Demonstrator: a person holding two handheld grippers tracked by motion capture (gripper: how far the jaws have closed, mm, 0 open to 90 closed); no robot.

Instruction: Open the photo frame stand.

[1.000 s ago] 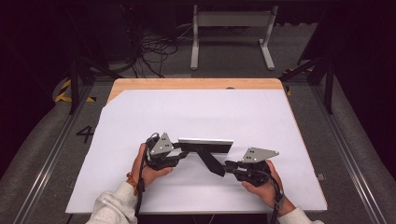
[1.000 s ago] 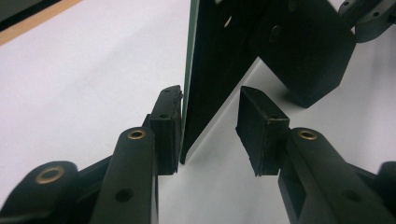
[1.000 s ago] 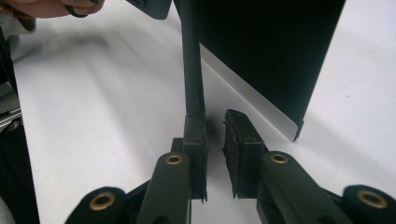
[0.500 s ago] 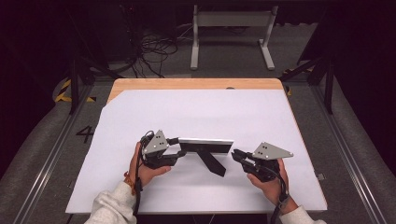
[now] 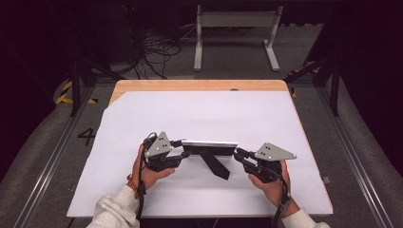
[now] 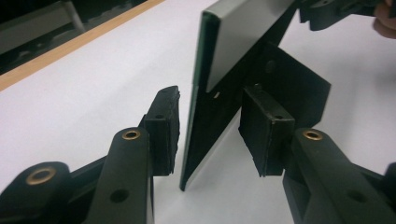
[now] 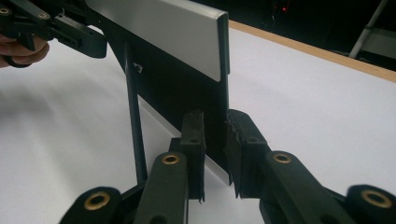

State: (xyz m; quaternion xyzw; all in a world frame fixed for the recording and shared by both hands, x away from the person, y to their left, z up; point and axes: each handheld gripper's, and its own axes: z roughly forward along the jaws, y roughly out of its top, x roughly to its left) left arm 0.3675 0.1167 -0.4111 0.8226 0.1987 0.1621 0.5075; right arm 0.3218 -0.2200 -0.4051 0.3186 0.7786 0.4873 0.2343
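Since a second ago the right gripper (image 5: 239, 156) has drawn back rightward from under the frame's middle to its right end, while the left gripper (image 5: 179, 148) kept its place at the left end. Nearest, both hands rest on the white table (image 5: 190, 114). Between them the picture frame (image 5: 209, 148) stands upright on its black rear stand (image 5: 216, 164). Left jaws, just closing a little, straddle the frame's edge with gaps on both sides. Right jaws are pinched onto the opposite edge (image 7: 224, 93). Beyond lies bare tabletop, then its wooden far edge (image 5: 199, 85)
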